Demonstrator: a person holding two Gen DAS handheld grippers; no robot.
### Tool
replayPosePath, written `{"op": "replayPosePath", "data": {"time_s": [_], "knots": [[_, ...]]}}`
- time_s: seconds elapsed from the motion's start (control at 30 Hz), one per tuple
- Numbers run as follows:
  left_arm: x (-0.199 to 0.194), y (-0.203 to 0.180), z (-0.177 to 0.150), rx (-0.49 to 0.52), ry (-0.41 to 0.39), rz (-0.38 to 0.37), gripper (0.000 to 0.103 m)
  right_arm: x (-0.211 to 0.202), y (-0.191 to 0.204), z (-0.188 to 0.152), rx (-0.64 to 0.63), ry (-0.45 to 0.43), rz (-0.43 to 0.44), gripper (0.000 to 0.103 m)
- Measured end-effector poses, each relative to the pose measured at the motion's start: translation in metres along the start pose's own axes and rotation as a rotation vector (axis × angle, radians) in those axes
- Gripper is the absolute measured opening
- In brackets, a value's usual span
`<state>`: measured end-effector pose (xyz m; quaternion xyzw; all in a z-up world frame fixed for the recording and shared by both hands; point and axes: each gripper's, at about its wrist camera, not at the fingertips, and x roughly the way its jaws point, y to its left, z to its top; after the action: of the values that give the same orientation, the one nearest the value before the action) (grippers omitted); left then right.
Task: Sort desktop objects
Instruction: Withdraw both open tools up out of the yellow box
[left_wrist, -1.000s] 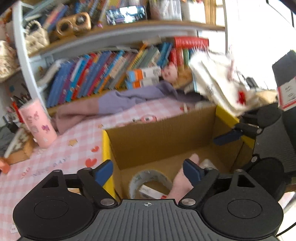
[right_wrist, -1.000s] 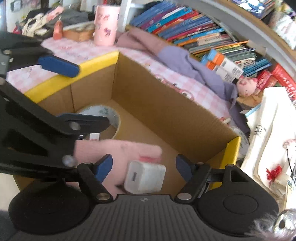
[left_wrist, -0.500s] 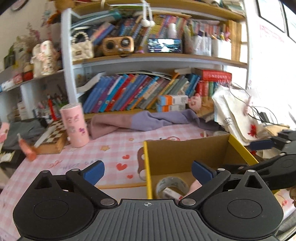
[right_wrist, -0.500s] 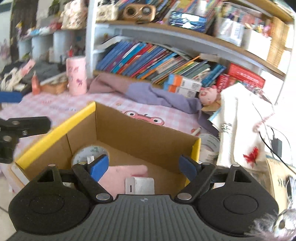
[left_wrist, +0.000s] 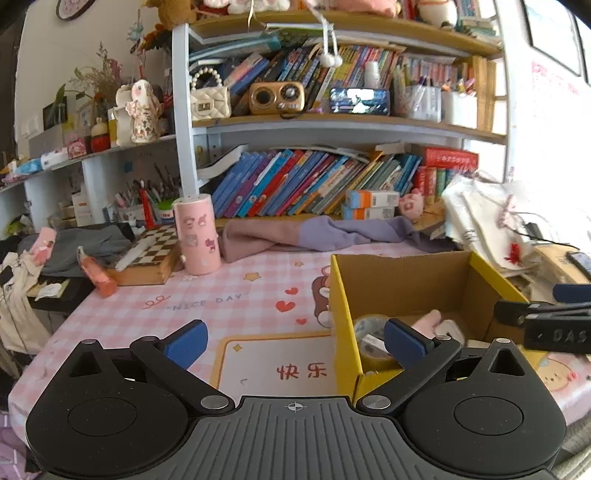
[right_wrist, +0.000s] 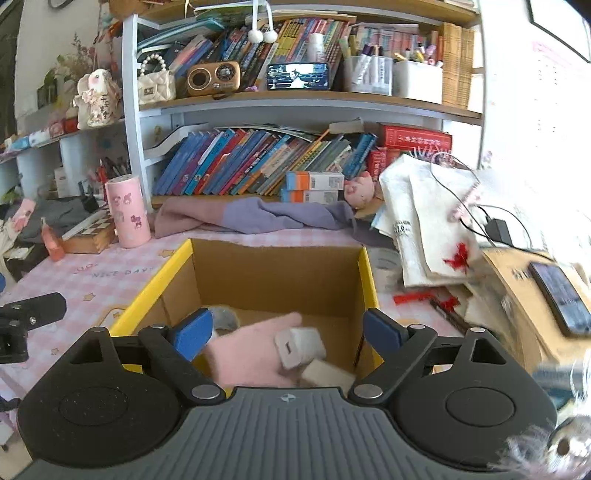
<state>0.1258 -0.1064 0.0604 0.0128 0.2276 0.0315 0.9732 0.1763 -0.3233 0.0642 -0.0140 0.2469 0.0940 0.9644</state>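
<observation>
A cardboard box with yellow rims (left_wrist: 341, 295) (right_wrist: 365, 273) stands on the pink checked desk. Inside lie a roll of clear tape (left_wrist: 369, 328) (right_wrist: 223, 317), a pink glove (right_wrist: 251, 350) (left_wrist: 428, 319) and a white charger cube (right_wrist: 299, 347). My left gripper (left_wrist: 293, 338) is open and empty, in front of the box's left wall. My right gripper (right_wrist: 286, 332) is open and empty, above the box's near edge; it shows in the left wrist view (left_wrist: 554, 314) at the right.
A pink tumbler (left_wrist: 195, 236) (right_wrist: 127, 212), a chessboard box (left_wrist: 147, 254), a small orange bottle (left_wrist: 96, 273) and a pink-purple cloth (left_wrist: 295, 234) lie on the desk. White bags (right_wrist: 428, 221) and a phone (right_wrist: 561, 293) are to the right. Bookshelves stand behind.
Both grippers have pulled back and up from the box, open. The glove and charger stay in the box. The left gripper has shifted left of the box.
</observation>
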Motion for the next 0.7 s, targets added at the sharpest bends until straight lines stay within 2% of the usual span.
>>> {"op": "replayPosePath", "data": {"time_s": [0.23,0.5,0.7], "knots": [[-0.027,0.014,-0.02,0.006,0.021,-0.031,0.103,-0.031,0.032,-0.029,0.014,0.029,-0.027,0.089],[-0.053,0.043,-0.044,-0.03,0.057,0.022,0.103,-0.061,0.069,-0.059,0.055,0.054,-0.045,0.091],[-0.064,0.063,-0.052,-0.056,0.085,0.026,0.103,-0.069,0.094,-0.071,0.045,0.083,-0.033,0.092]]}}
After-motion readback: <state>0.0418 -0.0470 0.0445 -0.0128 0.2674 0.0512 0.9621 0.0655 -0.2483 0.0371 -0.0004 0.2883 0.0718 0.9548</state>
